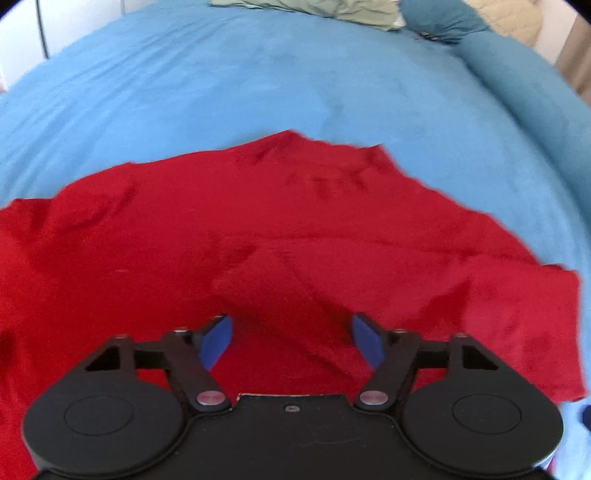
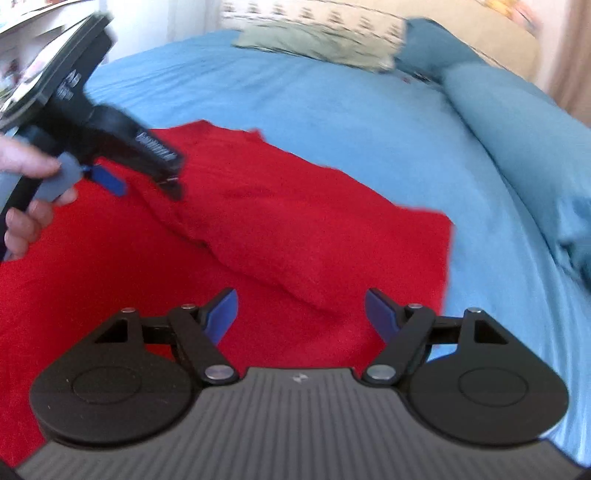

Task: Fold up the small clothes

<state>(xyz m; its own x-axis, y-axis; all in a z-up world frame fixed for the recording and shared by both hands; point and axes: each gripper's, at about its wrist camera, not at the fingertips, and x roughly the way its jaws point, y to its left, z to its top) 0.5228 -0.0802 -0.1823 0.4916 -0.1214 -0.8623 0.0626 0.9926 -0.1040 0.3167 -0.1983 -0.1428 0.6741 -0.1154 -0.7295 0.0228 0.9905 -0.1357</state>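
Two grippers hang over a red garment (image 1: 258, 236) spread on a bed with a blue sheet (image 1: 221, 81).

From the left wrist camera, the left gripper (image 1: 291, 341) has its blue-padded fingers (image 1: 218, 341) well apart, with nothing between them. It hovers above the red cloth, which fills the lower half of the view. A sleeve-like flap reaches out to the right, and a fold line runs across the middle of the fabric. At the far end of the bed lie a pale green pillow (image 1: 314, 9) and a teal bolster (image 1: 517, 70).

From the right wrist camera, the right gripper (image 2: 301, 314) also stands wide open and holds nothing; its fingers (image 2: 221, 317) sit above the near edge of the red garment (image 2: 277, 221). A part of the cloth lies doubled over as a thicker band running diagonally from upper left to lower right. At the left, a hand (image 2: 26, 184) grips the handle of the left gripper (image 2: 147, 181), which tilts down over the cloth. Motion blur hides whether it touches the fabric. The blue sheet (image 2: 332, 103) surrounds the garment on the far and right sides.
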